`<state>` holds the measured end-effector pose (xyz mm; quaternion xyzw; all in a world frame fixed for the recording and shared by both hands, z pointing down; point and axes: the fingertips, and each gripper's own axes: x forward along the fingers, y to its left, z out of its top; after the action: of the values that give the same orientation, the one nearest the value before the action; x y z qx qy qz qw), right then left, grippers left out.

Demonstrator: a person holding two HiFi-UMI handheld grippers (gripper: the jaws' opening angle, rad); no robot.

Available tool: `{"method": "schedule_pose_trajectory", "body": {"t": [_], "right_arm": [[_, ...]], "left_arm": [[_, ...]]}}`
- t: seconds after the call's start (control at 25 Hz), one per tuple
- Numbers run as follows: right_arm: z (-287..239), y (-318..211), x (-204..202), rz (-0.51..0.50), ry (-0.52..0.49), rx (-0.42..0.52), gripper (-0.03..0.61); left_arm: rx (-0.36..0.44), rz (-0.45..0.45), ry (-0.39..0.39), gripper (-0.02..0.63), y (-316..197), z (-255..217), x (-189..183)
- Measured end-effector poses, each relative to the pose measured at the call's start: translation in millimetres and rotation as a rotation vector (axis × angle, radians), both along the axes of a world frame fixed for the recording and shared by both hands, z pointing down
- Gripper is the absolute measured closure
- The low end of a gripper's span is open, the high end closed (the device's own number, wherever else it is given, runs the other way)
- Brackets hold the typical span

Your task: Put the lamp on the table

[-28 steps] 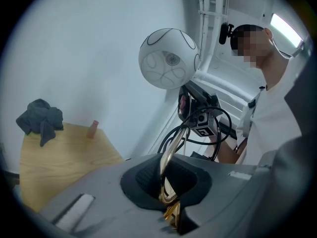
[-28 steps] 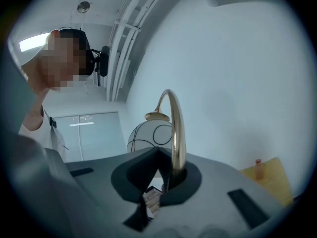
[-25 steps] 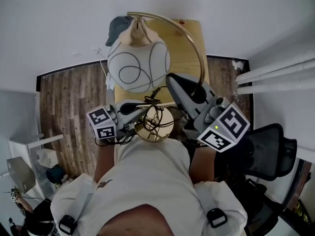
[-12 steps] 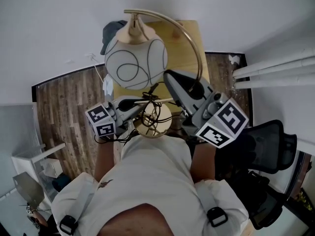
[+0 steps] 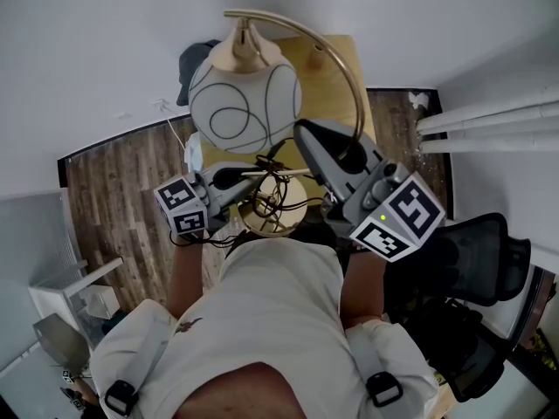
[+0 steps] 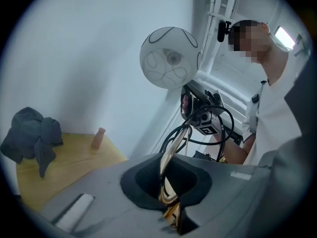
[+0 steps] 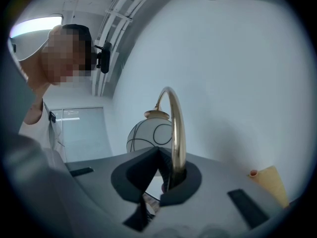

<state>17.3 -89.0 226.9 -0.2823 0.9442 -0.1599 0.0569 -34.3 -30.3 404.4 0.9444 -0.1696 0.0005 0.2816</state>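
The lamp has a white globe shade (image 5: pixel 244 107) with black line loops, a curved brass arm (image 5: pixel 351 84) and a round brass base (image 5: pixel 275 209) wound with black cord. It hangs in the air over the near end of the wooden table (image 5: pixel 336 64). My left gripper (image 5: pixel 253 178) is shut on the thin brass stem (image 6: pixel 167 155) just above the base. My right gripper (image 5: pixel 327 147) is shut on the brass arm (image 7: pixel 177 133) lower down its curve. The globe (image 6: pixel 169 57) (image 7: pixel 151 138) shows beyond both pairs of jaws.
A dark crumpled cloth (image 6: pixel 30 138) (image 5: pixel 192 58) and a small pinkish bottle (image 6: pixel 98 138) lie on the table (image 6: pixel 69 162) by the white wall. Wood floor (image 5: pixel 118 199) is on the left. White pipes (image 5: pixel 489 120) and a black office chair (image 5: pixel 476 260) are on the right.
Both grippers have carried the lamp a little forward toward the wall and the table. The grips on the stem and the arm look the same.
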Motion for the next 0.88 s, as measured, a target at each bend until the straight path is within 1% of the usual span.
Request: {"method": "schedule_pose_trajectory", "body": {"t": [0.12, 0.4, 0.88], "right_arm": [[4, -8, 3, -0.003, 0.003, 0.000, 0.578], [13, -48, 21, -0.016, -0.010, -0.018, 0.578], [36, -91, 33, -0.056, -0.018, -0.017, 0.578]], "left_arm": [[-0.003, -0.005, 0.001, 0.603, -8, 4, 3], [-0.002, -0.032, -0.014, 0.603, -48, 12, 19], [-0.001, -0.074, -0.009, 0.603, -93, 37, 33]]}}
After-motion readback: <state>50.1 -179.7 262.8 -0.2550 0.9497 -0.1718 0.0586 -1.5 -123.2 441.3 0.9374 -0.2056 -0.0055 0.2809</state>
